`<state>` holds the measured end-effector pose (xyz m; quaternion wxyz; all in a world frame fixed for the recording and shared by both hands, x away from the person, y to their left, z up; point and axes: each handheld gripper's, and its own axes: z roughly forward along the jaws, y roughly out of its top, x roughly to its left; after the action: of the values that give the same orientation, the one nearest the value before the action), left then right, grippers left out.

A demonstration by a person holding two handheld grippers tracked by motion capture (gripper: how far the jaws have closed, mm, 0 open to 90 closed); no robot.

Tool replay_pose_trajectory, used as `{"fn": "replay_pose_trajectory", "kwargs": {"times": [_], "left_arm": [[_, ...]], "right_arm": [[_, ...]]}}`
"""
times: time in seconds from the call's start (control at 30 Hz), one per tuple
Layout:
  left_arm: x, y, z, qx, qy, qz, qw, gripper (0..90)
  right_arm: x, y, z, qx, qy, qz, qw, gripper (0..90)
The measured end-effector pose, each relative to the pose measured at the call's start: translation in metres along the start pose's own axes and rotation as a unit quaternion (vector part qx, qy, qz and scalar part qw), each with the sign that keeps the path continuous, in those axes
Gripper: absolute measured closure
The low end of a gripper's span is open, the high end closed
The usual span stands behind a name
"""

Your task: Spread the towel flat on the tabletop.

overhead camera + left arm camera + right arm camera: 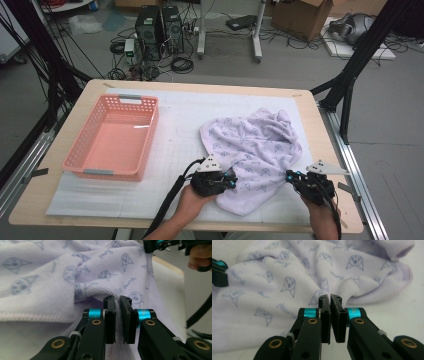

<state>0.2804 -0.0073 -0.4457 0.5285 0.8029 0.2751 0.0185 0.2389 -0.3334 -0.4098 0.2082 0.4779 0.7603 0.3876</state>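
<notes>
A pale lilac towel (255,145) printed with small animal faces lies crumpled on the white mat, right of centre. My left gripper (232,181) is at the towel's near left edge, shut on the cloth. In the left gripper view its jaws (117,300) pinch a fold of the towel (50,277), with fabric showing between them. My right gripper (290,176) is at the towel's near right edge. In the right gripper view its jaws (330,298) are closed on a fold of the towel (287,277). The towel hangs stretched between the two grippers.
An empty pink plastic basket (131,100) stands on the left part of the white mat (180,130). The wooden table's front edge (100,224) runs close below both hands. Black frame posts stand at both sides of the table.
</notes>
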Motion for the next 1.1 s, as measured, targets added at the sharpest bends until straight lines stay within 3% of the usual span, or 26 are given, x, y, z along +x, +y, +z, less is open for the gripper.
{"fn": "replay_pose_trajectory", "kwargs": {"times": [0.2, 0.37, 0.5, 0.6, 0.7, 0.8, 0.87, 0.93, 1.1], "left_arm": [[0.024, 0.0, -0.019, -0.003, 0.058, -0.016, 0.9982, 82.1], [0.041, -0.004, -0.035, 0.006, 0.104, -0.017, 0.9944, 82.3], [0.049, -0.007, -0.042, 0.008, 0.124, -0.02, 0.992, 82.5], [0.053, -0.008, -0.043, 0.008, 0.132, -0.021, 0.991, 82.5], [0.055, -0.009, -0.043, 0.007, 0.134, -0.022, 0.9908, 82.7], [0.056, -0.009, -0.043, 0.007, 0.134, -0.025, 0.9906, 82.7], [0.055, -0.009, -0.043, 0.007, 0.134, -0.025, 0.9906, 82.7], [0.055, -0.009, -0.043, 0.007, 0.134, -0.026, 0.9906, 82.7], [0.055, -0.009, -0.043, 0.007, 0.133, -0.027, 0.9908, 82.7]], "right_arm": [[0.018, 0.027, 0.04, 0.007, 0.016, -0.022, 0.9996, 86.1], [0.043, 0.048, 0.081, 0.022, 0.033, -0.045, 0.9982, 85.0], [0.058, 0.057, 0.108, 0.033, 0.03, -0.056, 0.9974, 85.0], [0.062, 0.059, 0.118, 0.041, 0.032, -0.061, 0.9968, 80.9], [0.059, 0.057, 0.105, 0.017, 0.044, -0.049, 0.9977, 72.1], [0.053, 0.05, 0.076, -0.024, 0.055, -0.034, 0.9976, 71.7], [0.049, 0.041, 0.057, -0.038, 0.054, -0.034, 0.9973, 72.6], [0.042, 0.03, 0.041, -0.043, 0.045, -0.03, 0.9976, 76.5], [0.028, 0.005, 0.017, -0.022, 0.024, -0.026, 0.9991, 85.5]]}}
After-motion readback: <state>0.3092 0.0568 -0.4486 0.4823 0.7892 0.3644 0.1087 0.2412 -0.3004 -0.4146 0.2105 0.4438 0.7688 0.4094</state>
